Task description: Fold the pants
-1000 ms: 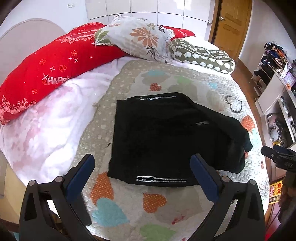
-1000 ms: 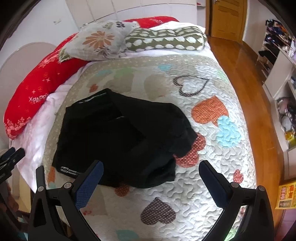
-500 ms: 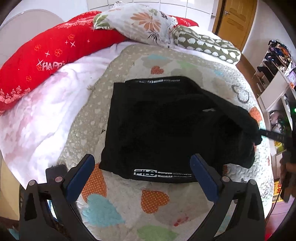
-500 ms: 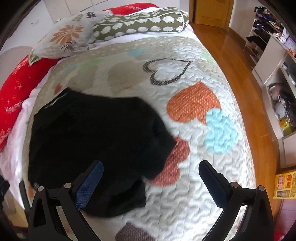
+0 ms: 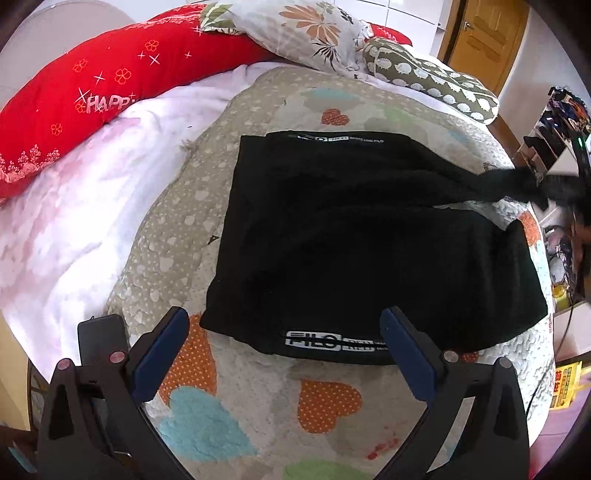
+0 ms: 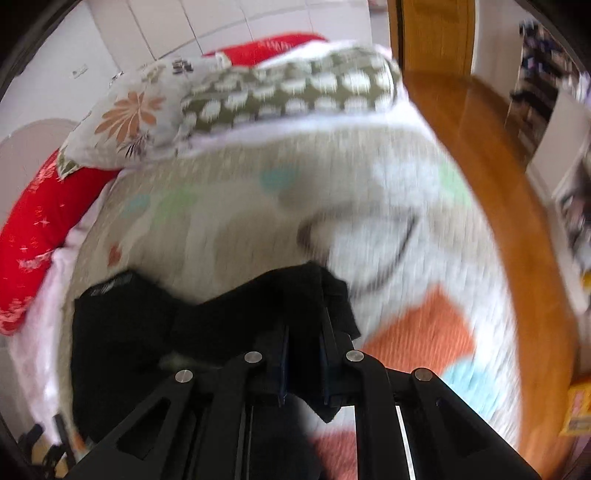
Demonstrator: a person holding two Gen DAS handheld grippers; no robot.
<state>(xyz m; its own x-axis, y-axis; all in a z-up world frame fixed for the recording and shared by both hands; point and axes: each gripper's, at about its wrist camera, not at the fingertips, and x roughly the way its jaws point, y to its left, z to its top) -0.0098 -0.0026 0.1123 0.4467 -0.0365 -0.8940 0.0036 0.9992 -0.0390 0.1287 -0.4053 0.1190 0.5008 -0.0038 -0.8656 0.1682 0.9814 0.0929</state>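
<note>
From the left wrist view, the black pants (image 5: 369, 243) lay spread on the heart-patterned quilt (image 5: 258, 398) of the bed, folded into a broad rectangle with a white logo band along the near edge. The left gripper (image 5: 284, 347) hung just short of that edge with its blue-padded fingers (image 5: 162, 347) wide apart, holding nothing. At the far right, one corner of the pants was drawn out into a taut tail, lifted off the quilt. A red bolster (image 5: 92, 92), a flowered pillow (image 5: 314, 33) and a spotted pillow (image 5: 428, 81) sat at the head of the bed.

From the right wrist view, which was blurred, the right gripper (image 6: 303, 354) was clamped tight on a bunch of the black pants (image 6: 147, 332), cloth spilling out between and over its fingers. The quilt (image 6: 406, 229) lay beyond, wooden floor (image 6: 498, 166) to the right.
</note>
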